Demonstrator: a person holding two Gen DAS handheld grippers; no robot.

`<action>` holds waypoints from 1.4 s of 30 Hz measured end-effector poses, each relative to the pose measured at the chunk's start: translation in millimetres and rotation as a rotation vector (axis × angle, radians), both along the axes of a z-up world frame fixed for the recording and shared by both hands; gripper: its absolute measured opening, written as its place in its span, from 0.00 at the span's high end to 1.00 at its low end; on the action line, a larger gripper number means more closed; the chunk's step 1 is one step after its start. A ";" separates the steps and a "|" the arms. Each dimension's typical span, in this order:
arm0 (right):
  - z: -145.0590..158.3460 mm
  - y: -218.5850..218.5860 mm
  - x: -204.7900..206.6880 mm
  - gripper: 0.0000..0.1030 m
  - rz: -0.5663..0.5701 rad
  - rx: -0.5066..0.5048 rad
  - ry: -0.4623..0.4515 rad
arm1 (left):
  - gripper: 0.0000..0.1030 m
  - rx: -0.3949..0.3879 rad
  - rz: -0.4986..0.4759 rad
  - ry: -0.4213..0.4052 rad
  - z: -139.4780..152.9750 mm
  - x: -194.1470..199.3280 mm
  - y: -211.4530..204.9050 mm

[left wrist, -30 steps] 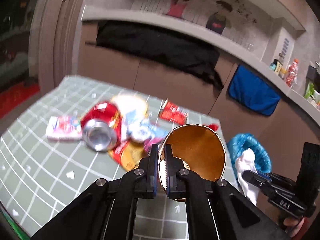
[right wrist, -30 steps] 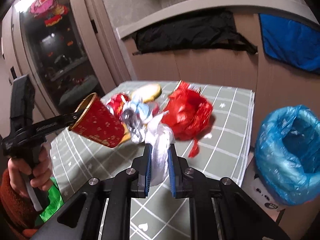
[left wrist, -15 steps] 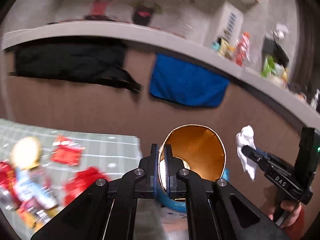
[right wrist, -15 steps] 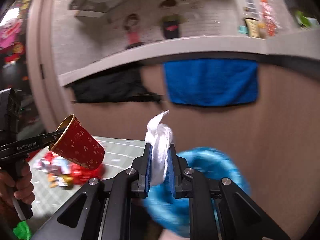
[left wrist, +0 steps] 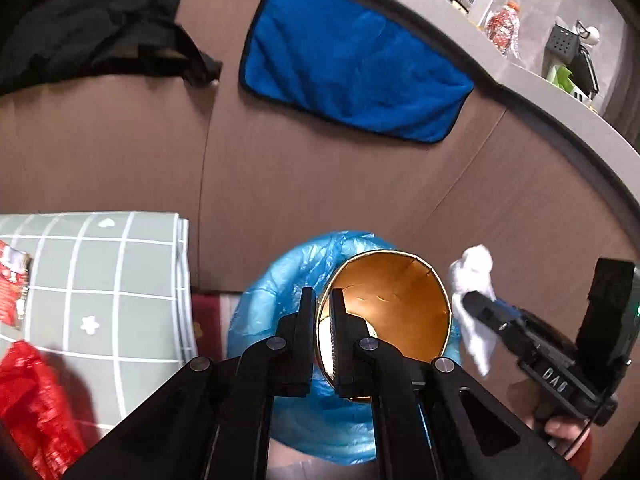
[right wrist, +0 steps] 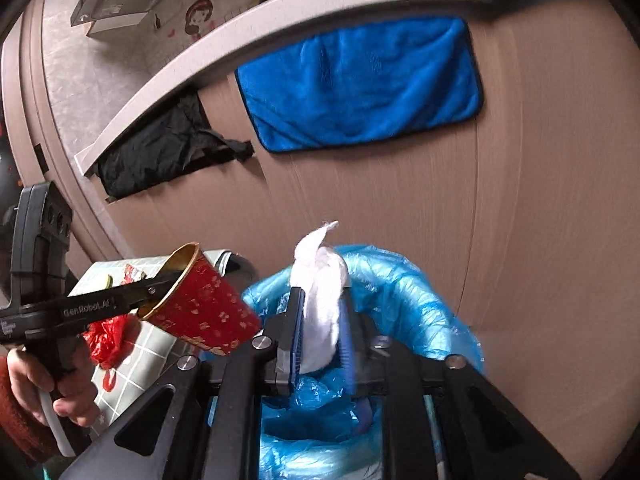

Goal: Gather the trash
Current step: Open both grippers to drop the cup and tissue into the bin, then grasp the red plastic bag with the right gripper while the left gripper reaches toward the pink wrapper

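My left gripper (left wrist: 322, 300) is shut on the rim of a red paper cup with a gold inside (left wrist: 394, 304) and holds it over the blue-lined trash bin (left wrist: 280, 304). The cup also shows in the right wrist view (right wrist: 204, 312). My right gripper (right wrist: 322, 316) is shut on a crumpled white tissue (right wrist: 320, 292) above the same bin (right wrist: 408, 296). In the left wrist view the tissue (left wrist: 474, 280) hangs at the bin's right side. The right jaws look slightly blurred.
A table with a green checked cloth (left wrist: 100, 272) stands left of the bin, with a red plastic bag (left wrist: 32, 400) and a red wrapper (left wrist: 12, 284) on it. A brown panel wall with a blue towel (left wrist: 352, 68) and a black cloth (left wrist: 88, 32) rises behind.
Both grippers have swung from the table over to the blue bin, carrying the cup and the tissue. They now sit lower and closer over the bin's opening.
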State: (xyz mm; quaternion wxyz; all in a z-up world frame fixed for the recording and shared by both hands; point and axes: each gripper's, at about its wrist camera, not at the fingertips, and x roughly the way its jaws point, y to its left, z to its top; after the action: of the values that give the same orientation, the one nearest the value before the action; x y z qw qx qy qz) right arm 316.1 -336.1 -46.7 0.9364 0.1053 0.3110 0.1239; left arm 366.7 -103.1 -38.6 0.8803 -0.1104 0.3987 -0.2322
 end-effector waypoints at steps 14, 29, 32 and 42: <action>-17.5 -11.1 -6.6 0.68 -0.065 -0.001 0.049 | 0.72 -0.062 0.032 -0.032 10.1 -8.3 11.9; 31.1 93.7 -42.6 0.66 0.162 -0.007 -0.019 | 0.72 -0.011 0.323 -0.183 56.4 -108.4 169.1; 34.7 137.0 -45.4 0.66 0.255 -0.051 -0.025 | 0.72 -0.001 0.418 -0.186 55.0 -125.9 217.3; 17.6 264.9 -34.5 0.62 0.493 -0.040 0.050 | 0.72 0.025 0.582 -0.087 22.0 -173.7 332.0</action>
State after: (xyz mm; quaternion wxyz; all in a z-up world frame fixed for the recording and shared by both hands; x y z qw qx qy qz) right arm 281.5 -71.2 -29.1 0.8718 0.0107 0.3529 0.3395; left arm 192.9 228.9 -16.6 0.9274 -0.1994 0.3149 0.0306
